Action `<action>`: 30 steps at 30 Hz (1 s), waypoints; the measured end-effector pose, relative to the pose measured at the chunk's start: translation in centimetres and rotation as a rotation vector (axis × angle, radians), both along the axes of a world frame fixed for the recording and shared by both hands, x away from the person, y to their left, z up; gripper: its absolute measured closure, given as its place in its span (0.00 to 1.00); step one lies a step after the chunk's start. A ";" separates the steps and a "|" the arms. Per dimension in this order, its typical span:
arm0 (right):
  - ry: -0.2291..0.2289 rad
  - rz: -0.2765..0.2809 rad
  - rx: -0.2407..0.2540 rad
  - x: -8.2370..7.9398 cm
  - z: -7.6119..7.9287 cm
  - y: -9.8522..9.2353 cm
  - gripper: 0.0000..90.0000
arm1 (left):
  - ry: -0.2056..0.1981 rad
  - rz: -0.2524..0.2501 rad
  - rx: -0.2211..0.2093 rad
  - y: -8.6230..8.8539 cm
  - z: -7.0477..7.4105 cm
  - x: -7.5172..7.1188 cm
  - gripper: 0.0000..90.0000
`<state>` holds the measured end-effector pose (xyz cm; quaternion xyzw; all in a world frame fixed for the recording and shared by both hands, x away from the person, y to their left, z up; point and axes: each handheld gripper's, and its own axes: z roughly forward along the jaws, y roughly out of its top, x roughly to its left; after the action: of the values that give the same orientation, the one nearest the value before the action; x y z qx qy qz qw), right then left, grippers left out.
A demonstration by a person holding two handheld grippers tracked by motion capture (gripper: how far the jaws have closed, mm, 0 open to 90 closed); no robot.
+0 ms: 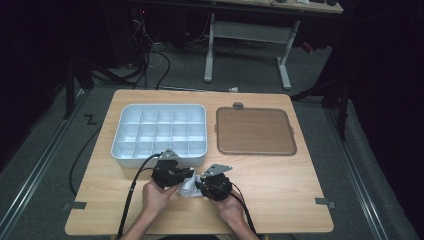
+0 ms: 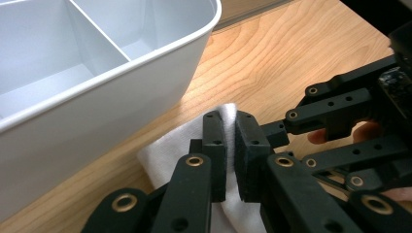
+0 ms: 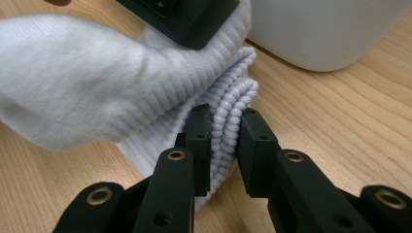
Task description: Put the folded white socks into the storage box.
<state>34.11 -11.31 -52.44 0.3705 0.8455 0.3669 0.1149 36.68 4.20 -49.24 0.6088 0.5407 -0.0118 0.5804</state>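
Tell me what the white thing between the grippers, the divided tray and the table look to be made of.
White thing: soft ribbed knit fabric, probably cotton, likely a sock; the rows of ribbing show at the edge between the jaws. Divided tray: likely moulded plastic, smooth pale grey-white walls with a slight sheen and rounded corners. Table: light wood or wood-look laminate, matte, with visible grain lines.

Black tongs (image 1: pixel 186 181) with brass rivets, grey top plates, black cables.
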 end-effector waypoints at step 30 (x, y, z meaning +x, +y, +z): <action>0.000 0.018 0.006 0.7 -0.1 0.7 0.85 | 0.010 0.015 0.070 -0.3 -1.6 0.8 0.94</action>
<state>34.82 -10.63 -52.58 0.3631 0.8477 0.3706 0.1106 37.45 3.94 -50.80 0.6245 0.5483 0.0082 0.5562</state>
